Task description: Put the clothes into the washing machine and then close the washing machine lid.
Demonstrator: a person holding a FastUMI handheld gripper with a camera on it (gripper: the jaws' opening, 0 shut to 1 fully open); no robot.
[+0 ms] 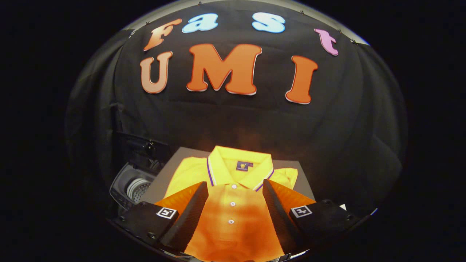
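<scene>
Gripper (pixel 235 189) fingers open over 1 yellow shirt (pixel 233 211); 1 washer (pixel 136 187) left, lid prob. up.

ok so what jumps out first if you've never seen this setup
A bright yellow polo shirt lies flat on a grey board, buttons and collar facing up, directly between and just ahead of the open gripper; its fingers straddle the shirt's placket without pressing on it. Off to the left of the shirt, lower down, sits the washing machine with its lid up and its drum showing.
</scene>
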